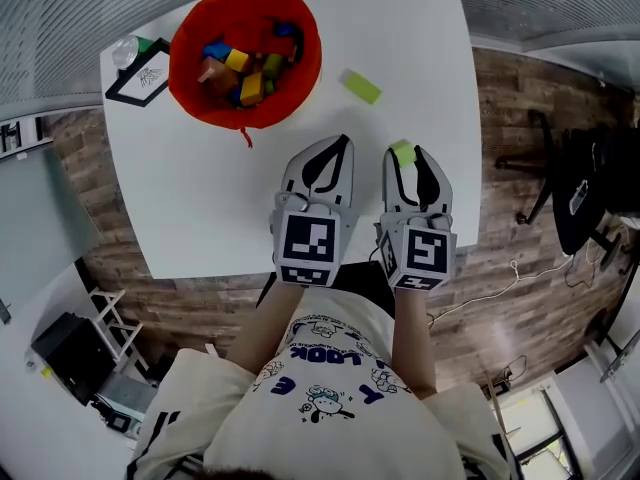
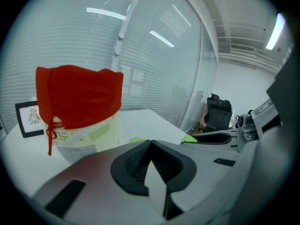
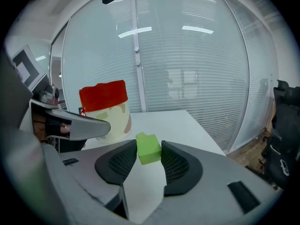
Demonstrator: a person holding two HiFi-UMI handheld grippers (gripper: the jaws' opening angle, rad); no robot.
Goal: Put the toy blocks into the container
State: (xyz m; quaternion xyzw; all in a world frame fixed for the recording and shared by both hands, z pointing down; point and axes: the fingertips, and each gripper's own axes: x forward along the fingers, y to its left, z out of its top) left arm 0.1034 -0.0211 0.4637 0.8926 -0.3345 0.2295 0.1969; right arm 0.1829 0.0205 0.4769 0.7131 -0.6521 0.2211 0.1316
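Left hand-held gripper (image 1: 342, 145): jaws together, empty, the nearer one to the container (image 1: 188, 76). Right hand-held gripper (image 1: 407, 156): clamped on a green block (image 1: 402, 152); container lies at its 10 o'clock on the worktop (image 1: 425, 38). Loose green block (image 1: 360, 86) at 11.

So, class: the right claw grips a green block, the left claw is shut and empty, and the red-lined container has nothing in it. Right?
One slip: the red-lined container is not empty. The head view shows several coloured blocks inside it. The rest stands: the right claw grips a green block, and the left claw is shut and empty.
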